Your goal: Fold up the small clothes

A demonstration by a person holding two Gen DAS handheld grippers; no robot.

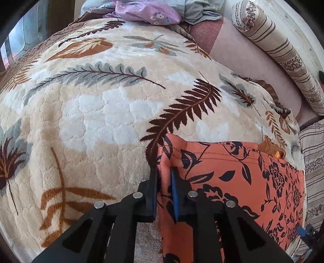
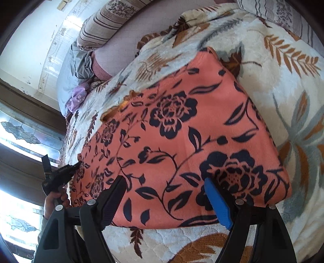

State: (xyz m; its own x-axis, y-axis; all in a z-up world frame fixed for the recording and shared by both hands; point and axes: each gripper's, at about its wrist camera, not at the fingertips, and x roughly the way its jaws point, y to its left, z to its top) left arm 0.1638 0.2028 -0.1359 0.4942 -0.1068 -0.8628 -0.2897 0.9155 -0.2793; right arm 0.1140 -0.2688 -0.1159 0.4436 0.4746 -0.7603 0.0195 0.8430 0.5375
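Fold small clothes, corner pick-up stage. The orange floral garment (image 2: pixel 182 129) lies spread nearly flat on the leaf-patterned fleece blanket (image 1: pixel 91 105) that covers the bed, one edge close to the blanket's near side. The left gripper (image 1: pixel 164 176) has its jaws drawn together on a pinch of cloth at the garment's hemmed corner (image 1: pixel 168 149), with the fabric standing up between the black finger and the blue pad; in the right wrist view the same tool appears at the garment's far left corner, held by a hand (image 2: pixel 54 202). The right gripper (image 2: pixel 164 192) hangs over the near edge of the garment with its jaws spread wide and no cloth between them. To do this step well, the right jaws should probably come down on the matching corner or edge, taking both the hem and only the layers meant to move, and close fully before either hand lifts. The two corners are then best raised together and kept level, so that the fold line runs straight. A likely fault is a grip that also catches the fleece pile beneath, since the blanket is thick and soft. The purple cloth (image 1: pixel 145 12) and the striped bolster (image 1: pixel 283 56) lie well apart from the work.
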